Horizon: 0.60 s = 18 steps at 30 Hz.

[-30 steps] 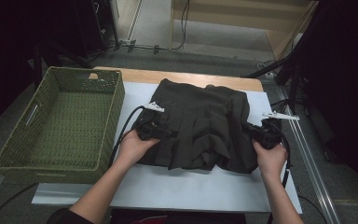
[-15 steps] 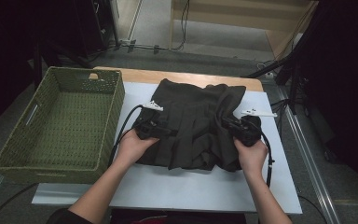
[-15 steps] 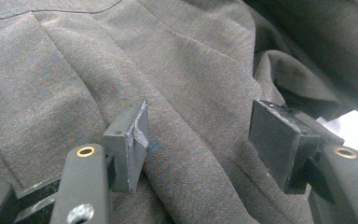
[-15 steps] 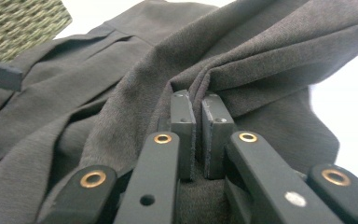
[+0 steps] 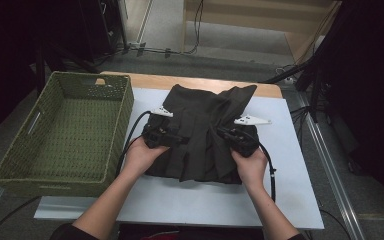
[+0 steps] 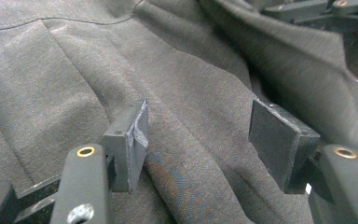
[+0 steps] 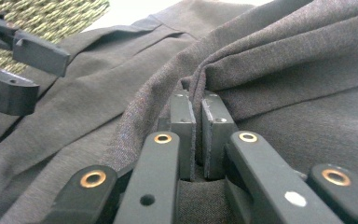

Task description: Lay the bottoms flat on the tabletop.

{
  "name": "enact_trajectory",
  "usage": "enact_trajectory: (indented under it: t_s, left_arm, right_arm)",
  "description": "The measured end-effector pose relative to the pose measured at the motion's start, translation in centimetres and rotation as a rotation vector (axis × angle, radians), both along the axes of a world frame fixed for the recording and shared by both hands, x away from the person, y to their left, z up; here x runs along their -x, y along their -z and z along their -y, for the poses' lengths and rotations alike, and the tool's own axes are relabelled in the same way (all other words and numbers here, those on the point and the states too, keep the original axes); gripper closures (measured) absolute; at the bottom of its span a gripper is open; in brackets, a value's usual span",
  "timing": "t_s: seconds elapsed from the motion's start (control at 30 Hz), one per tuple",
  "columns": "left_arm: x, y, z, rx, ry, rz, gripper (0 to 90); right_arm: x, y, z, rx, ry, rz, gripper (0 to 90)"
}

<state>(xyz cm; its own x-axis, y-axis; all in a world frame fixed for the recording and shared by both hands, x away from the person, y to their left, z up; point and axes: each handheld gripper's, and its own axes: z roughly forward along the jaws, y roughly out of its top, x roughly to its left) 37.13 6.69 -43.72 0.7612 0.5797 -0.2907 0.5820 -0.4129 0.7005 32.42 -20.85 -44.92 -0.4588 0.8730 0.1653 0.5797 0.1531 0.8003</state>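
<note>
A dark grey pleated garment (image 5: 200,112) lies on the white board, bunched at its right side. My left gripper (image 5: 181,140) rests on its left part, jaws open, with cloth (image 6: 74,70) lying under and between the pads without being pinched; in the left gripper view the gripper (image 6: 198,126) stands wide. My right gripper (image 5: 221,132) points left over the garment's right half. In the right gripper view it (image 7: 198,105) is shut on a raised fold of the cloth (image 7: 284,56).
A green woven basket (image 5: 117,125) stands at the left of the board, and its weave (image 7: 51,14) is seen past the left gripper (image 7: 23,70). The white board (image 5: 290,170) is bare at front and right. A wooden table edge (image 5: 145,80) runs behind.
My right gripper has moved left, dragging the garment's right edge with it, so the cloth is now narrower and bunched. The left hand has stayed in place.
</note>
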Motion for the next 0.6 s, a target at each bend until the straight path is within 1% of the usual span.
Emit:
enact_trajectory:
  t_s: [0.27, 0.4, 0.47, 0.5, 0.6]
  left_arm:
    - [-0.1, -0.5, -0.4, 0.019, -0.018, 0.01, 38.8]
    - [-0.2, -0.9, -0.8, 0.028, -0.034, 0.016, 38.8]
    - [-0.3, -1.1, -1.0, 0.027, -0.047, 0.025, 38.8]
    - [-0.3, -1.3, -1.1, 0.022, -0.052, 0.031, 38.8]
    - [-0.4, -1.5, -1.4, 0.026, -0.072, 0.037, 38.8]
  right_arm:
    - [-0.5, 0.1, -2.5, -0.002, -0.049, -0.003, 83.6]
    - [-0.6, 0.3, -4.7, 0.021, -0.092, 0.0, 83.5]
    - [-0.4, 0.5, -5.7, 0.031, -0.116, 0.002, 83.6]
    - [-0.4, 0.7, -6.2, 0.039, -0.13, 0.001, 83.6]
    - [-0.1, 1.4, -7.5, 0.065, -0.16, -0.003, 83.5]
